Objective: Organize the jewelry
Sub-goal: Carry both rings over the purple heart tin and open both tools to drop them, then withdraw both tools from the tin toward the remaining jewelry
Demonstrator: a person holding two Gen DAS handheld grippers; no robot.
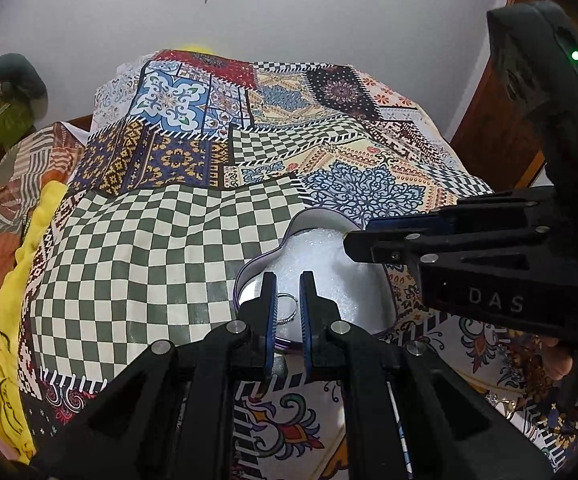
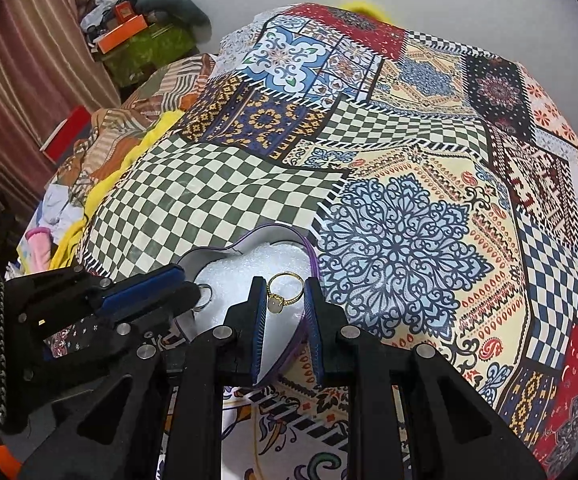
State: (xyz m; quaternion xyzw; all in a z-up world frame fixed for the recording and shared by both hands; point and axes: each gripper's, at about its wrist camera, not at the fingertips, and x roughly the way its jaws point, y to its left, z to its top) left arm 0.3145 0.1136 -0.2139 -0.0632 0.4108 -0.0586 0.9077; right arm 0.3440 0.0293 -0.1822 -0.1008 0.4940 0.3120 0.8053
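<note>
A heart-shaped box (image 1: pixel 331 264) with a purple rim and white foam lining lies on the patchwork bedspread. Above its near lobe my left gripper (image 1: pixel 287 282) is shut on a thin silver ring (image 1: pixel 287 309), which stands upright between the pads. From the right, my right gripper (image 1: pixel 354 242) reaches over the box's far lobe. In the right wrist view the right gripper (image 2: pixel 284 285) is shut on a gold ring (image 2: pixel 285 291) with a pale oval stone, just over the box (image 2: pixel 257 258). The left gripper (image 2: pixel 193 285) shows at the left, with the silver ring (image 2: pixel 205 297) at its tip.
The patchwork bedspread (image 1: pixel 177 240) covers a bed that rises toward the white wall. A yellow cloth (image 1: pixel 29 264) and heaped clothes (image 2: pixel 73 184) lie along the left side. Orange boxes (image 2: pixel 123 30) sit on a green shelf far left. A wooden door (image 1: pixel 501 120) stands at the right.
</note>
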